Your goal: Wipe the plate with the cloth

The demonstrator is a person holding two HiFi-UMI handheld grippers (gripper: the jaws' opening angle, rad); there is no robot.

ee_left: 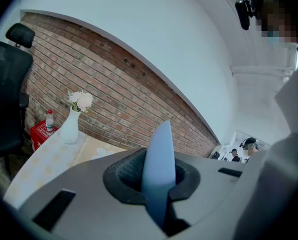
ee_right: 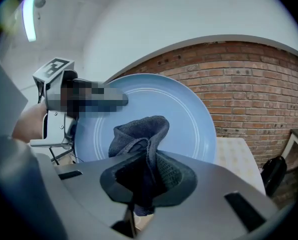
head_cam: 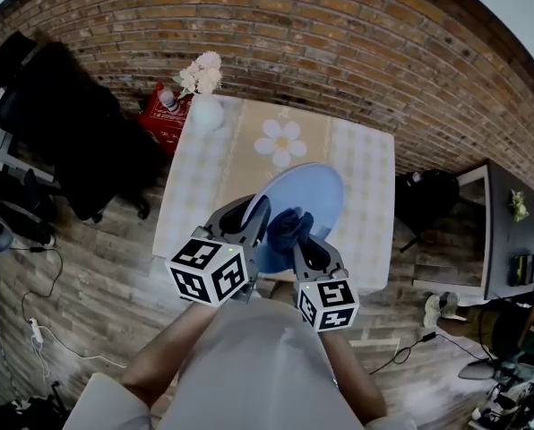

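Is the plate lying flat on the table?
No: the plate stands on edge, clamped in the left gripper, facing the cloth.

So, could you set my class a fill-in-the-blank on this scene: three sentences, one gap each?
The left gripper is shut on the rim of the blue ____.
The right gripper is shut on a dark ____.
On the table stands a white vase of ____.
Missing: plate, cloth, flowers.

This is an office-like room: a red brick wall (head_cam: 339,34) at 12 o'clock and a black swivel office chair (head_cam: 70,115) at 10 o'clock. A grey desk (head_cam: 509,240) stands at 3 o'clock on the wood-plank floor (head_cam: 88,267).
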